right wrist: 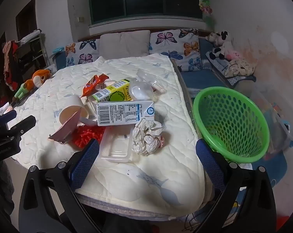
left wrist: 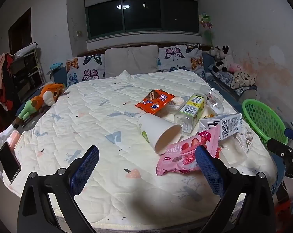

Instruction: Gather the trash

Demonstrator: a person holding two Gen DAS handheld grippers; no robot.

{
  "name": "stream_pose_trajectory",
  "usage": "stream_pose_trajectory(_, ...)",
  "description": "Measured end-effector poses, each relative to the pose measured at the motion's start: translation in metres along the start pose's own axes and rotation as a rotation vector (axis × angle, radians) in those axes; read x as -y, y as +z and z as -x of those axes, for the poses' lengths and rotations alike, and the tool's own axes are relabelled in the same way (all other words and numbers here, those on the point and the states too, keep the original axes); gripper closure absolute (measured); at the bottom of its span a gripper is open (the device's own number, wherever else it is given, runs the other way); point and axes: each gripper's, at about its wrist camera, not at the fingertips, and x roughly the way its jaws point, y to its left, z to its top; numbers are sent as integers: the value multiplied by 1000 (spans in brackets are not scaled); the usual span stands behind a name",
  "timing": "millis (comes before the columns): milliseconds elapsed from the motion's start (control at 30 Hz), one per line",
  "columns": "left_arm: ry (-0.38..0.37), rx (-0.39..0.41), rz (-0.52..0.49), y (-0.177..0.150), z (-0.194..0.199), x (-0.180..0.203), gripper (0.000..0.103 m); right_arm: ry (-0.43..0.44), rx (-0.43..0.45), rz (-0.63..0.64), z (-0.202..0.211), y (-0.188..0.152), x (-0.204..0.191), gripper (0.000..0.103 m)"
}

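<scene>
Heaped on the near right part of the quilted cream bedspread [left wrist: 92, 104]: a crumpled white tissue ball [right wrist: 147, 136], a clear plastic tray [right wrist: 115, 147] touching it, a white-and-blue milk carton [right wrist: 125, 113] lying flat just behind, a tipped white paper cup [left wrist: 159, 133], a glossy pink biscuit wrapper [left wrist: 185, 154], a clear bottle with a yellow-green label [left wrist: 192, 109], an orange snack packet [left wrist: 155, 101] furthest back. Beside the bed edge, the green perforated plastic basket [right wrist: 232, 124], seemingly holding nothing yet.

Left gripper [left wrist: 146, 172] spread wide and empty, low over the bedspread, pink wrapper by its right pad. Right gripper [right wrist: 146, 169] likewise spread wide, empty, short of the tissue.

Risks, judging from here: slick wrapper slipping from a pinch; round cup and bottle rolling if nudged; soft bedding giving under a downward press; tissue or tray knocked over the edge short of the basket; both grippers crowding one pile.

Further out: butterfly-print pillows [left wrist: 88, 68], orange plush toy [left wrist: 47, 97], black phone [left wrist: 9, 162] at the left edge, dark window [left wrist: 142, 15], stained wall.
</scene>
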Motion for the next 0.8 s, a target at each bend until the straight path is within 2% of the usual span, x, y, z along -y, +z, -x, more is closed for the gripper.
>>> stream_pose_trajectory(800,-6,2,-9,3,1,3,7,2,-2,-8,-1,2,1,4)
